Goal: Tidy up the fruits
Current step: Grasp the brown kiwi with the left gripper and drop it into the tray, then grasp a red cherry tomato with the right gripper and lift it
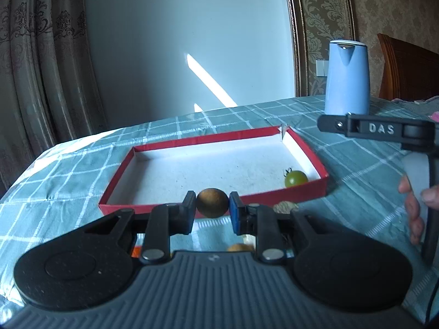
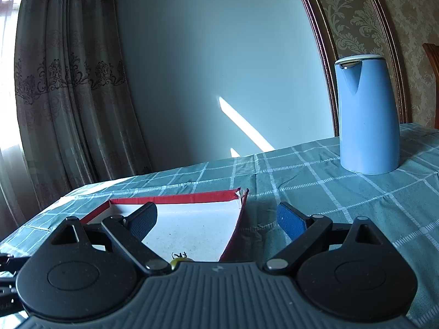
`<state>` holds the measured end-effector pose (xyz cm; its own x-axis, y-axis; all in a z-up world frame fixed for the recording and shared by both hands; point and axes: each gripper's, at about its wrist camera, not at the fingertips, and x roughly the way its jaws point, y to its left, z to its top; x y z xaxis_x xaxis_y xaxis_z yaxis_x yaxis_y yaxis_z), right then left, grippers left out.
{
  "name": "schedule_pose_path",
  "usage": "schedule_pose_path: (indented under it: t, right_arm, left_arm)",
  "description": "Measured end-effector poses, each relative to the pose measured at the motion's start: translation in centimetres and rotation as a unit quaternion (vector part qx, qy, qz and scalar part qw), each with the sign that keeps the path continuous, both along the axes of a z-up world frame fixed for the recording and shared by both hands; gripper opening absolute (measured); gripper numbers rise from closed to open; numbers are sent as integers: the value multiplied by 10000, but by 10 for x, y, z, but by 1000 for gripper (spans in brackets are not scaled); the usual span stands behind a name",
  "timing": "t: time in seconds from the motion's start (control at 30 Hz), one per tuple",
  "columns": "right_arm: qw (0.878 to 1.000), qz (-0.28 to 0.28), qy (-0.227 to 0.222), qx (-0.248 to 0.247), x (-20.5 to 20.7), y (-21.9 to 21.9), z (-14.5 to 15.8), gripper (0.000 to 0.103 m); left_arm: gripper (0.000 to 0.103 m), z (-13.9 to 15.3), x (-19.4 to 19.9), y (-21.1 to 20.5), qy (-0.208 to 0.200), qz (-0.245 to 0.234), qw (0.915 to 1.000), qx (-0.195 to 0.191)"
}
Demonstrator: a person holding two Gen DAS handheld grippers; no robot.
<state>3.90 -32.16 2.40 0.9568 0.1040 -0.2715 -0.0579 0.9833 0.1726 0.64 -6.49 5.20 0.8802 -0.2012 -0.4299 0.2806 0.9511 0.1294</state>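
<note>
Left gripper [image 1: 212, 205] clamped on brown round fruit [image 1: 212, 202], lower centre of the left wrist view, at red tray's [image 1: 120, 176] near rim. Right gripper [image 2: 216, 220] spread, nothing between pads. Green tomato [image 1: 295, 178] in tray's right corner. Blue kettle [image 1: 347, 78] upper right.

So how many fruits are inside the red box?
1: a green tomato sits in the red box, near its right wall. The left gripper holds a brown fruit at its near edge.
</note>
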Motion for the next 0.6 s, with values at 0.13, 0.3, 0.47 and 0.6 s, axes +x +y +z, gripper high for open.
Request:
schedule_pose_path:
  t: [0.13,0.3,0.47,0.6]
  right_arm:
    - [10000,-7,72,-4,2,0,-2,95]
    - [10000,23,87,17,2,0,-1,95]
    - [9999,67,124,13,3,1,-2,95]
    - [9998,91,156,15,2,0,-3,95]
  left_arm:
    - [23,2,45,-2,113,377,9992,-86]
    - [23,-13,85,6,540,794,9947,-372]
    - [50,-18,80,13,444,955,9939,-325]
    - [73,-8,55,24,184,977,9938,-490]
